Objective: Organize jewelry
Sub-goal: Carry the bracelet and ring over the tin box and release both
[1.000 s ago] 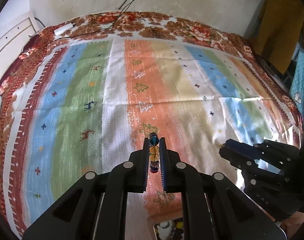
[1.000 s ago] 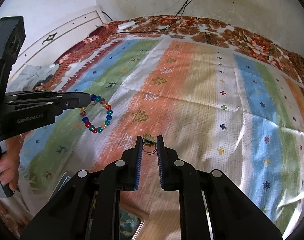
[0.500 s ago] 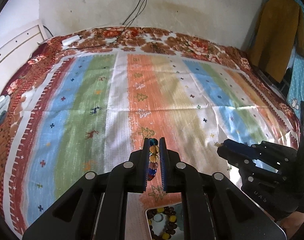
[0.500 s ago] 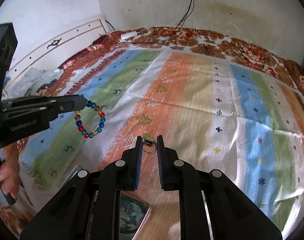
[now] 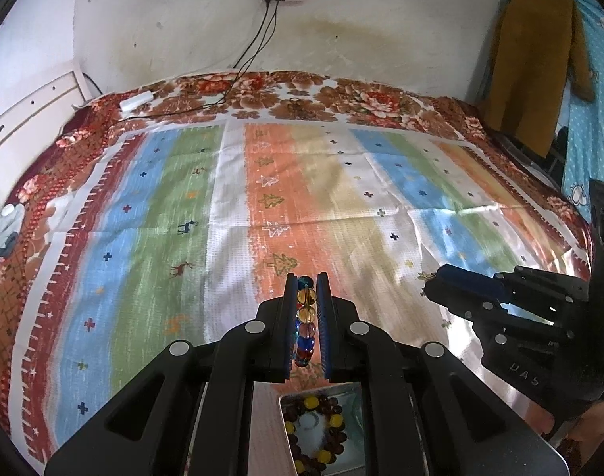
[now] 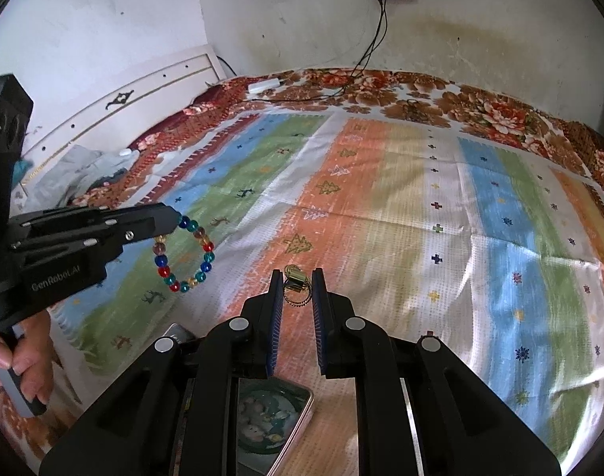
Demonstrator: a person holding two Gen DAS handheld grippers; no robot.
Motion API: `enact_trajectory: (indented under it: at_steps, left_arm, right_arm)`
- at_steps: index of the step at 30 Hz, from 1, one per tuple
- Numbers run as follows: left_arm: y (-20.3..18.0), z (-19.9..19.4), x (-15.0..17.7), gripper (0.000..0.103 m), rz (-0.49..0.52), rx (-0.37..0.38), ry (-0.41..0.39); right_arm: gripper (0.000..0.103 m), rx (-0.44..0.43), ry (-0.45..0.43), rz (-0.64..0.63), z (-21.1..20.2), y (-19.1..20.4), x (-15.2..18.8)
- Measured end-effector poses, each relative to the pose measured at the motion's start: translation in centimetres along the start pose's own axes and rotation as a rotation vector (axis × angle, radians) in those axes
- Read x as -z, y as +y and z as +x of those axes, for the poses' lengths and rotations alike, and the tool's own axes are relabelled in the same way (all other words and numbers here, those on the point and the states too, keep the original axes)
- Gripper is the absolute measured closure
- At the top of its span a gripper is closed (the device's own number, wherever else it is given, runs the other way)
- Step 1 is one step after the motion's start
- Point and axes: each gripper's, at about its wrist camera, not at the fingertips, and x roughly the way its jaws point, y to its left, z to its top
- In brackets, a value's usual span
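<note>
A multicoloured bead bracelet (image 6: 184,255) hangs in the air above the striped bedspread (image 6: 421,206), pinched between the nearly closed fingers of the left gripper (image 5: 306,289). To its right, the right gripper (image 6: 296,283) clamps a small gold ring-and-clasp piece (image 6: 296,285) (details too small to tell). Near, below the left gripper, an open metal tin (image 5: 353,392) holds a dark-and-yellow bead bracelet (image 5: 314,432).

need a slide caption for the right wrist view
Right gripper pinches a small gold jewelry piece above the striped bedspread, while the left gripper dangles a multicolored bead bracelet.
</note>
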Motion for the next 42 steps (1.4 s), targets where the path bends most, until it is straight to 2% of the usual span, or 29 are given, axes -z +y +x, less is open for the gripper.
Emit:
enact_trajectory:
  at_steps: [8, 16, 38, 40, 42]
  left_arm:
    - [-0.6, -1.9, 1.2, 0.094, 0.007, 0.027, -0.051]
    - [-1.5, -3.3, 2.9, 0.094, 0.027, 0.051, -0.068]
    - [-2.2, -3.4, 6.8, 0.094, 0.017, 0.013, 0.008]
    - [-2.0, -3.5, 7.0, 0.089, 0.012, 0.004, 0.006]
    - [-1.9, -3.5, 7.3, 0.085, 0.009, -0.011, 0.01]
  right_arm:
    - [0.088, -0.024, -0.028, -0.007, -1.3, 0.7, 1.1]
    - [0.088, -0.046, 0.001, -0.023, -1.9, 1.6, 2.7]
    - [0.088, -0.093, 0.093, -0.048, -2.0, 3.3, 5.9]
    - [0.086, -0.084, 0.088, -0.037, -2.3, 3.1, 6.1]
    - [0.074, -0.082, 0.08, -0.02, -2.7, 2.8, 6.4]
